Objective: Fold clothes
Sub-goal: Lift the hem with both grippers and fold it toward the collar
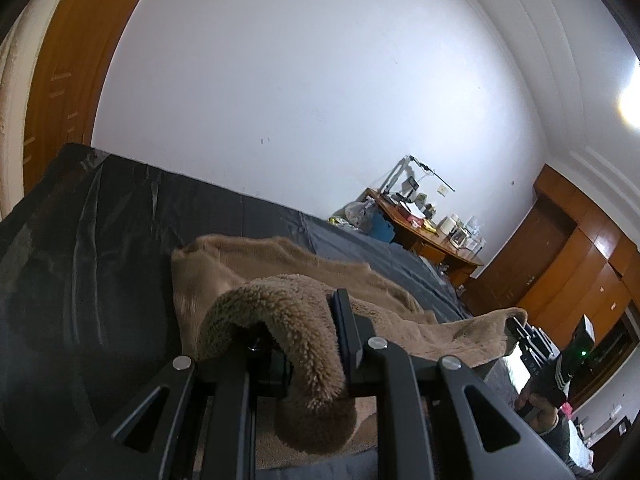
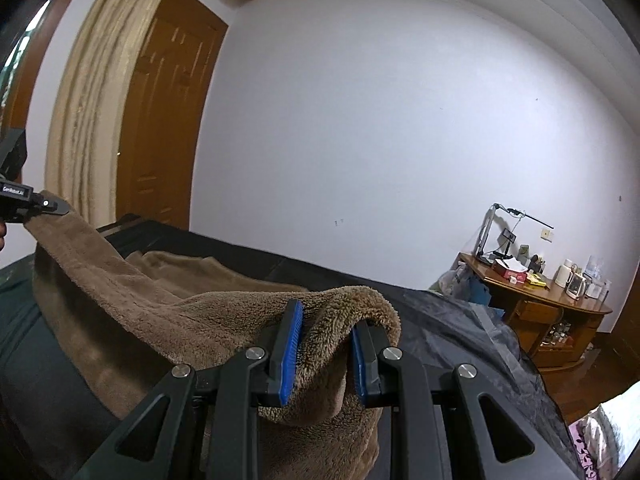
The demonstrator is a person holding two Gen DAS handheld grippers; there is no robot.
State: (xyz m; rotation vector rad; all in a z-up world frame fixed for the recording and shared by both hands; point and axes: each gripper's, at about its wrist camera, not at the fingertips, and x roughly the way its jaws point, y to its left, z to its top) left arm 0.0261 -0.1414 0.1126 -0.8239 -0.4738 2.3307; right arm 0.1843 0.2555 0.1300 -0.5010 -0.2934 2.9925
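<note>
Left wrist view: the left gripper [image 1: 304, 332] tilts slightly downward over a bed [image 1: 100, 240] covered in dark sheeting. Its fingers are clamped on a thick fold of a brown fleece garment [image 1: 280, 320], which curls over the left finger and hangs down between the two. The rest of the garment lies spread on the bed ahead, one edge stretched across to the right gripper [image 1: 516, 326], which pinches the far corner at the right of the picture. A hand [image 1: 538, 404] grips that tool's handle below. Behind stand a white wall [image 1: 320, 100], a wooden door [image 1: 60, 80] at left and a cluttered desk [image 1: 432, 236] at right.

Right wrist view: the right gripper [image 2: 326, 344] points a little below level, its blue pads [image 2: 290, 352] pressed into a bunched fold of the garment [image 2: 160, 320] that drapes over the right finger. The fleece runs up and left in a taut band to the left gripper [image 2: 60, 209], held higher at the frame's left edge and closed on its corner. The middle of the garment sags onto the bed [image 2: 460, 340]. The door [image 2: 168, 120], a cream door frame [image 2: 88, 100] and the desk [image 2: 540, 296] fill the background.
</note>
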